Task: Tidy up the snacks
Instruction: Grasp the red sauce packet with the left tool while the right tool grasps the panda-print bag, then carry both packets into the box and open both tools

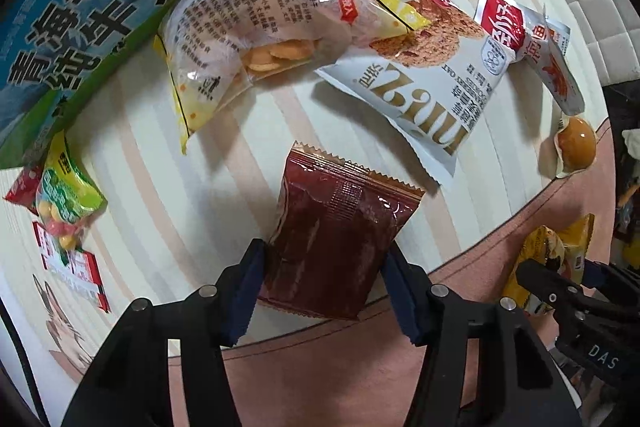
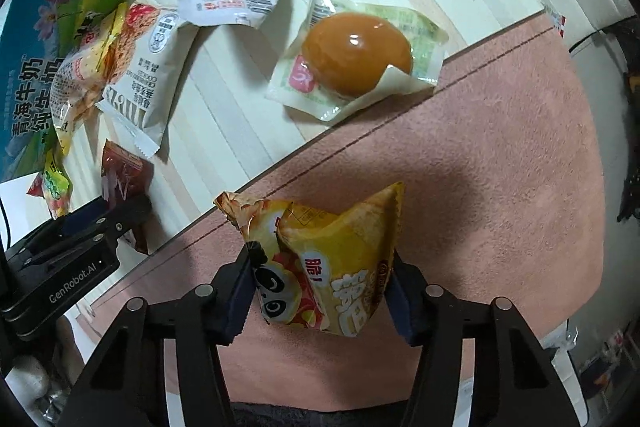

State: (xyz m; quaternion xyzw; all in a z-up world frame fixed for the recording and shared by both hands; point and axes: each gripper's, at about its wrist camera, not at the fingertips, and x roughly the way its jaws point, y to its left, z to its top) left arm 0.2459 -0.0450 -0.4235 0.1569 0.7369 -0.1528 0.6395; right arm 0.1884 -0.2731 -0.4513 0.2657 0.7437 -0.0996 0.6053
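A dark red foil packet point(image 1: 340, 211) lies at the near edge of the striped cream mat point(image 1: 200, 187). My left gripper point(image 1: 325, 251) points down over it, its blue pads pressed on the packet's two sides. A yellow snack bag with a panda print point(image 2: 336, 247) sits crumpled between the pads of my right gripper point(image 2: 322, 259), over the pink cloth point(image 2: 500, 147). In the right wrist view the left gripper point(image 2: 108, 215) shows at the left with the red packet point(image 2: 124, 167). The left wrist view shows the yellow bag point(image 1: 540, 247) at far right.
On the mat lie a clear biscuit bag point(image 1: 256, 39), a white oat cookie bag point(image 1: 432, 83), a red and white fish packet point(image 1: 532, 39), a wrapped brown bun point(image 2: 356, 55) and a green candy bag point(image 1: 64, 199). A blue-green milk carton box point(image 1: 80, 7) stands along the far left.
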